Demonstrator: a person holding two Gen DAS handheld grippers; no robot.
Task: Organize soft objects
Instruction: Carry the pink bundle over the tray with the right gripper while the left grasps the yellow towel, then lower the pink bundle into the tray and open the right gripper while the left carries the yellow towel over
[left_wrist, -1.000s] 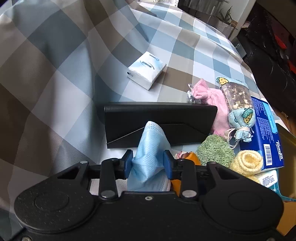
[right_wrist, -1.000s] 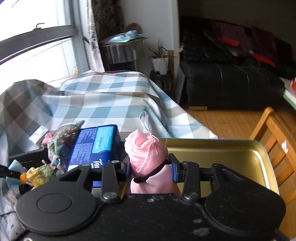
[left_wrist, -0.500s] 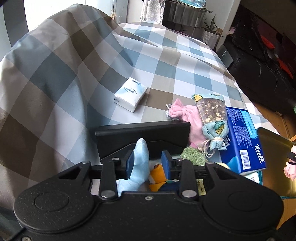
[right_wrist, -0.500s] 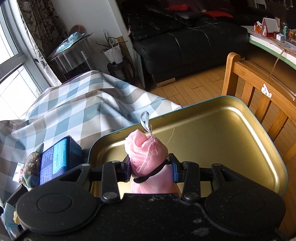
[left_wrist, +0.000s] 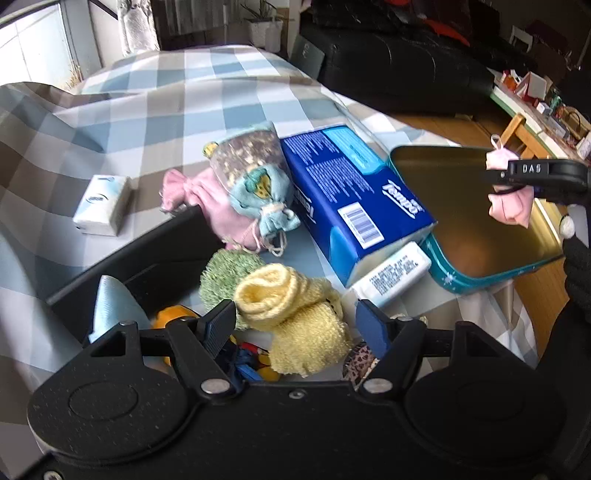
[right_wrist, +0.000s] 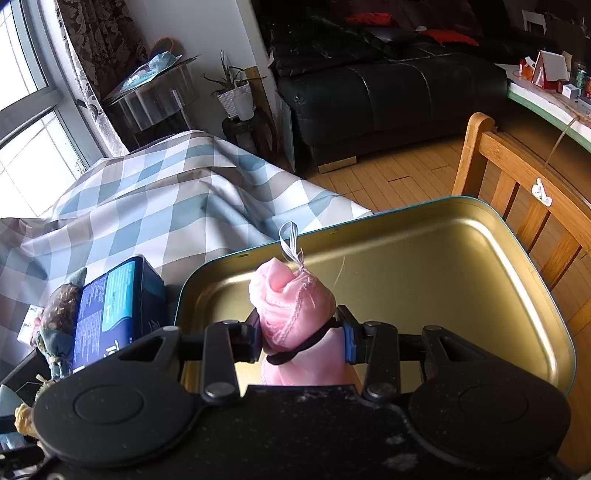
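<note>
My left gripper (left_wrist: 295, 326) is just opening, mask (left_wrist: 110, 308) released into the black box (left_wrist: 122, 258); my right gripper (right_wrist: 301, 338) is clenching the pink pouch (right_wrist: 291, 302) over the tin (right_wrist: 480, 258).

Both wrist views angle downward, close — sharing the gold tray (left_wrist: 461, 221).

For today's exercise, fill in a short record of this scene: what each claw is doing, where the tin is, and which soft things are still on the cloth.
left claw: open, just been opening, above the yellow towel, not gripping it
right claw: shut on pink cloth bundle
gold tin: below the bundle, nothing in it
on checked cloth: green puff, tissue pack, blue face mask
</note>
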